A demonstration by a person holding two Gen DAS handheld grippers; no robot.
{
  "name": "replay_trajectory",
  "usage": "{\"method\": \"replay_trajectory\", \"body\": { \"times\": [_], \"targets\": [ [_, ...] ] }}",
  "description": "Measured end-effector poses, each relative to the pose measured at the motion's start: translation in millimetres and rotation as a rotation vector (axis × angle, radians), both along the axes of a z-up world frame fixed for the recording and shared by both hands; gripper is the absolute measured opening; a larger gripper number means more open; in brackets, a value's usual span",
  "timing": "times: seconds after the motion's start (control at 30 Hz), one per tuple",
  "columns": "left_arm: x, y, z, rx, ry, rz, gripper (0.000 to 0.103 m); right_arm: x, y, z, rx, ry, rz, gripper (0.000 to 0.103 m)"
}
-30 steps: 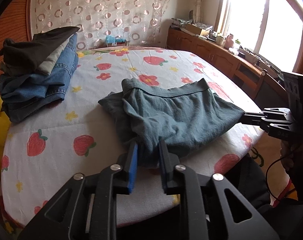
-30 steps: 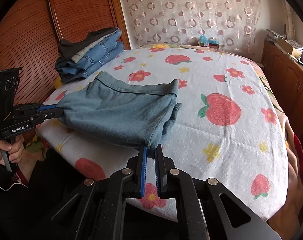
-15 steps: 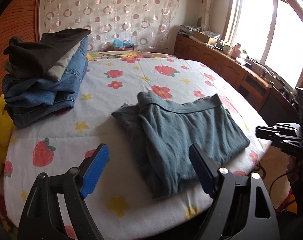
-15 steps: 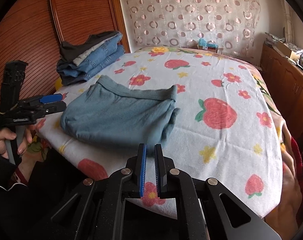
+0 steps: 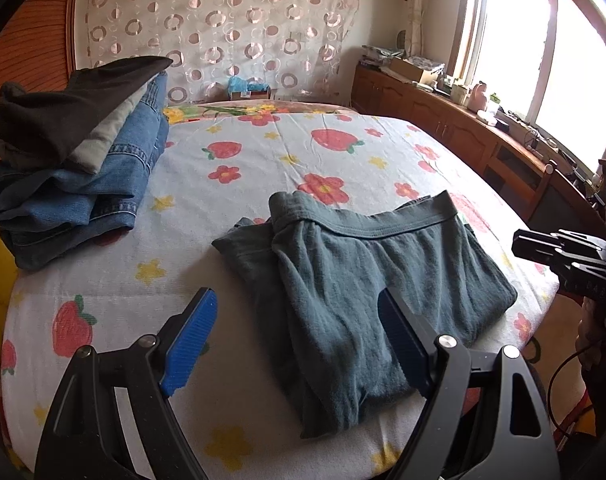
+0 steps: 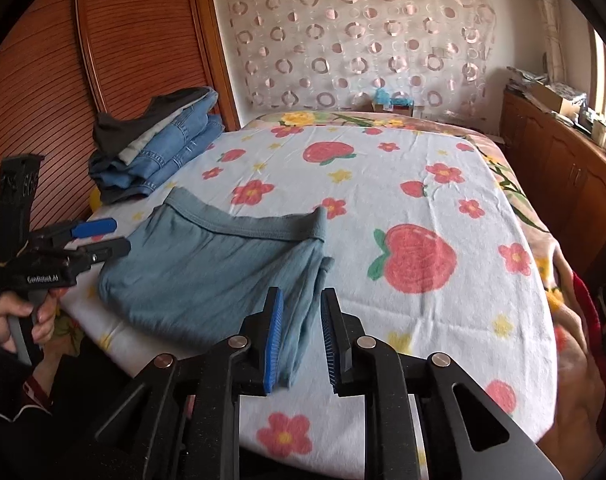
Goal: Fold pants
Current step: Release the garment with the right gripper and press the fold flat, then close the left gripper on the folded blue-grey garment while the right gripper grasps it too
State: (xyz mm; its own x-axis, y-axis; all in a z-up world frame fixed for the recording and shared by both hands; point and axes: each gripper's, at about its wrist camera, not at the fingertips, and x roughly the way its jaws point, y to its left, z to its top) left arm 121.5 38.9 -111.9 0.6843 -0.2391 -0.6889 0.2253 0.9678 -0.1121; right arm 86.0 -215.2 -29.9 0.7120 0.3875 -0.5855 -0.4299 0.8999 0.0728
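We judge the main risk to be the near corner of the folded pants (image 5: 367, 292): in the lower centre of the left wrist view it lies right at the edge of the bed (image 5: 263, 152), and a careless sweep of either tool could catch the fabric, drag it over the edge and undo the layers. A second risk sits on the other side, where the stacked layers end in loose edges; in the lower centre of the right wrist view those edges of the pants (image 6: 207, 276) run between our right gripper (image 6: 301, 338) fingers, whose jaws are opening, and if we pull back before the pads are clear, the top layer may lift with them. From here the pads seem just free of the cloth, though the left pad sits very close to it. Our left gripper (image 5: 299, 344) stands wide open and holds nothing; in its own view the blue pad at lower left is over bare sheet, while the right finger overlaps the pants' lower edge, whether touching or just above we cannot tell. The pants lie flat, waistband toward the middle of the frame, well apart from the stack of jeans (image 5: 75, 184) at upper left.
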Motion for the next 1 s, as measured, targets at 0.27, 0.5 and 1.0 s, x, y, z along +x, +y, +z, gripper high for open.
{"method": "replay_trajectory", "body": {
  "times": [0.27,0.5,1.0],
  "targets": [
    [15,3,-7,0.005,0.005,0.025,0.083,35,19,-14,-0.043,0.036,-0.003,0.033],
    [33,7,-12,0.003,0.024,0.036,0.083,56,27,-20,-0.044,0.055,-0.028,0.035],
    [44,7,-25,-0.001,0.083,0.033,0.083,62,40,-31,-0.093,0.039,-0.041,0.055]
  ]
}}
